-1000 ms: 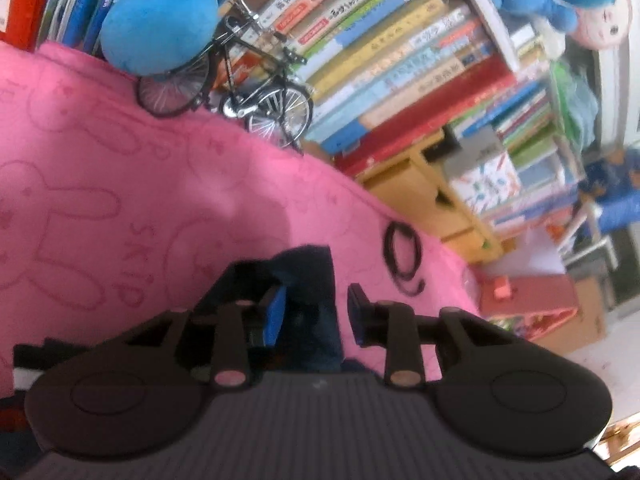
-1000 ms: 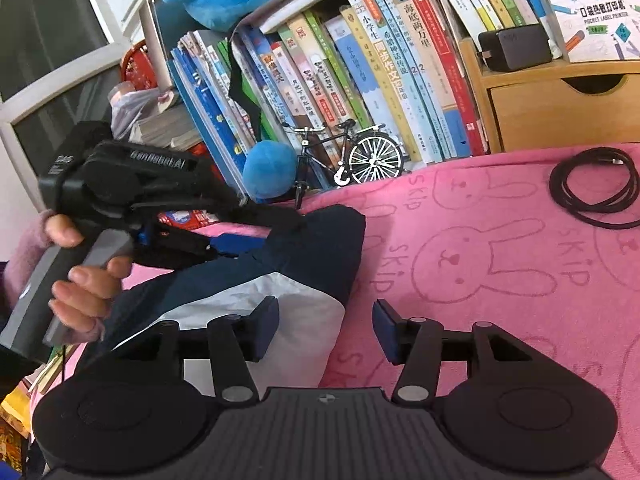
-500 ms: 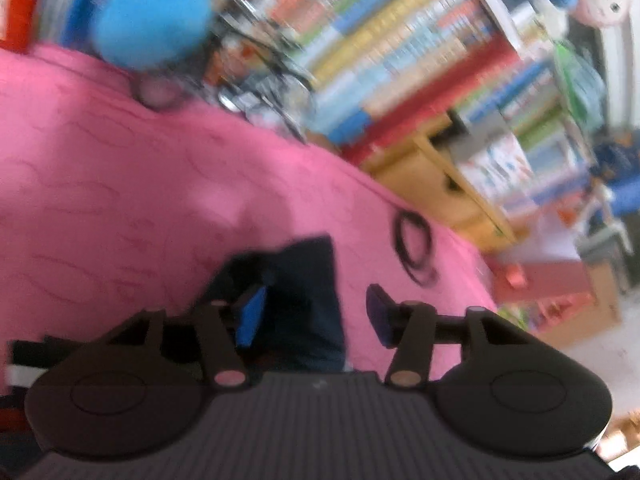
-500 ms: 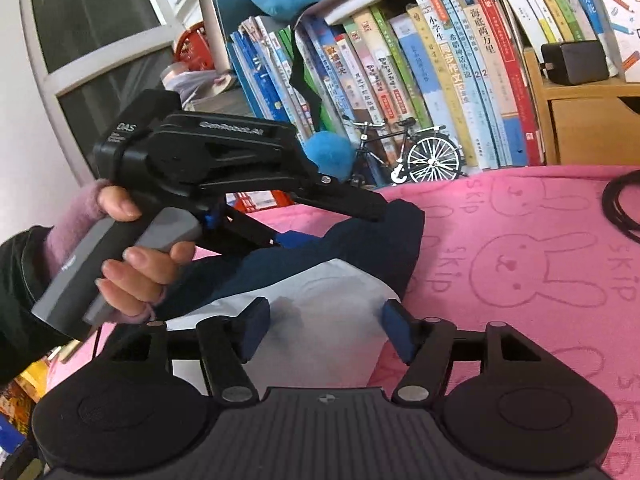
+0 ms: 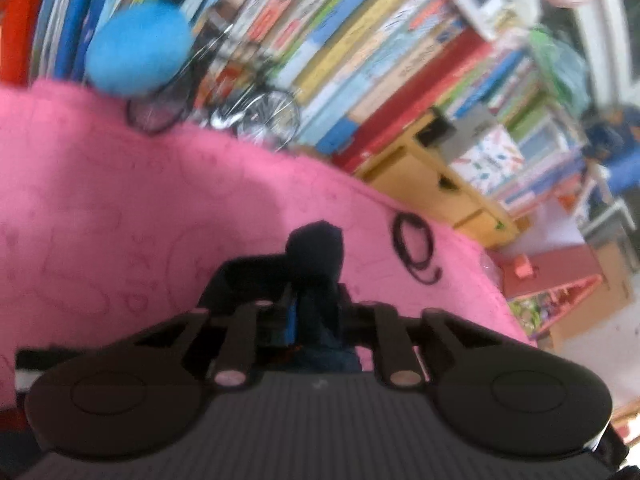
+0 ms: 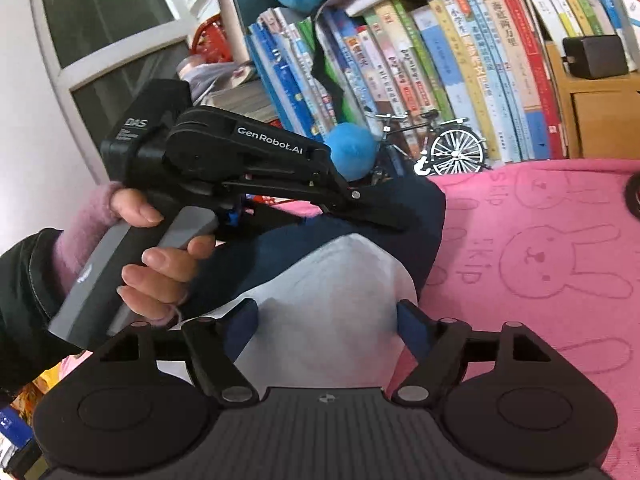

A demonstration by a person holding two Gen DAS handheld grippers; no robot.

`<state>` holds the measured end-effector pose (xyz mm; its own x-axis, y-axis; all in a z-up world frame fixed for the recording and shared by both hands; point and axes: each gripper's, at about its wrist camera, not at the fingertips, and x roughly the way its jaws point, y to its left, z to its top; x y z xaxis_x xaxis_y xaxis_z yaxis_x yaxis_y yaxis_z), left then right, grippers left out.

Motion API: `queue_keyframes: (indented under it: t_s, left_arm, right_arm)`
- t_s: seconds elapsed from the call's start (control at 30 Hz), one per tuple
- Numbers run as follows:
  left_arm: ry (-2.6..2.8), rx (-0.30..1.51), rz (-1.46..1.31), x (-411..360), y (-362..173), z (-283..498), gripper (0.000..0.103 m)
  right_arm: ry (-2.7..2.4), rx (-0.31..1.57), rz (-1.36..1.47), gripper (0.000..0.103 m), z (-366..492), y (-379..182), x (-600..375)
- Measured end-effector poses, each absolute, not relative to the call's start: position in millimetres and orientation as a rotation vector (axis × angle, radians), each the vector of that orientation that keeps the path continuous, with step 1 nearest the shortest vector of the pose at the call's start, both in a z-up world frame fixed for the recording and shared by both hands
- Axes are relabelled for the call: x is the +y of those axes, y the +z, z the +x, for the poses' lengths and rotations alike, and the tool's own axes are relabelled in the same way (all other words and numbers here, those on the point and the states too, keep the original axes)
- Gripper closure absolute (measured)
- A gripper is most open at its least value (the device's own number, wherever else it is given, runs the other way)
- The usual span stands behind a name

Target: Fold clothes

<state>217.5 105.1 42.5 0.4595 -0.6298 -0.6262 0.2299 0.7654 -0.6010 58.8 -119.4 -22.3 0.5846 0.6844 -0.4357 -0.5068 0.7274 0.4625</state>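
A navy and white garment (image 6: 336,280) lies on the pink rabbit-print blanket (image 6: 540,260). In the left wrist view my left gripper (image 5: 316,304) is closing its jaws, and a bunched fold of the navy cloth (image 5: 316,248) is pinched between them and sticks up past the tips. The right wrist view shows that same left gripper (image 6: 384,216), held by a hand in a pink cuff, biting the garment's far navy edge. My right gripper (image 6: 328,316) hovers at the near white panel with its jaws opening wide; the white cloth lies between them and the pads stay off it.
A coiled black cable (image 5: 414,248) lies on the blanket to the right. Behind the blanket stand a model bicycle (image 6: 440,148), a blue plush ball (image 6: 352,152), a row of books (image 6: 460,60) and a wooden drawer unit (image 5: 432,184).
The left jaws widened, then shut onto the navy fold, which now bunches up between them. The right jaws have spread wider over the white panel.
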Motion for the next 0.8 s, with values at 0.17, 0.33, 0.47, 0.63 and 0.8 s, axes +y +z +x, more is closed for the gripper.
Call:
queue_keyframes:
  t_s: [0.17, 0.33, 0.47, 0.63, 0.8]
  left_arm:
    - [-0.523, 0.946, -0.519, 120.6, 39.8, 230.1, 0.093]
    - [-0.47, 0.921, -0.575, 129.9, 33.7, 244.8, 0.093]
    - [-0.343, 0.838, -0.619, 151.4, 41.4, 251.1, 0.097]
    - [-0.482, 0.741, -0.431, 139.3, 67.1, 214.9, 0.086]
    - [-0.557, 0.658, -0.113, 97.3, 66.2, 163.1, 0.086]
  right_arm:
    - [0.741, 0.629, 0.293, 0.025, 58.4, -19.8, -116.8]
    - [0.748, 0.635, 0.292, 0.025, 55.9, -20.4, -118.3]
    - [0.751, 0.64, 0.302, 0.022, 56.8, -21.1, -119.2]
    - [0.754, 0.65, 0.323, 0.022, 59.1, -22.7, -121.9]
    - [0.75, 0.653, 0.331, 0.022, 60.3, -22.9, -124.1]
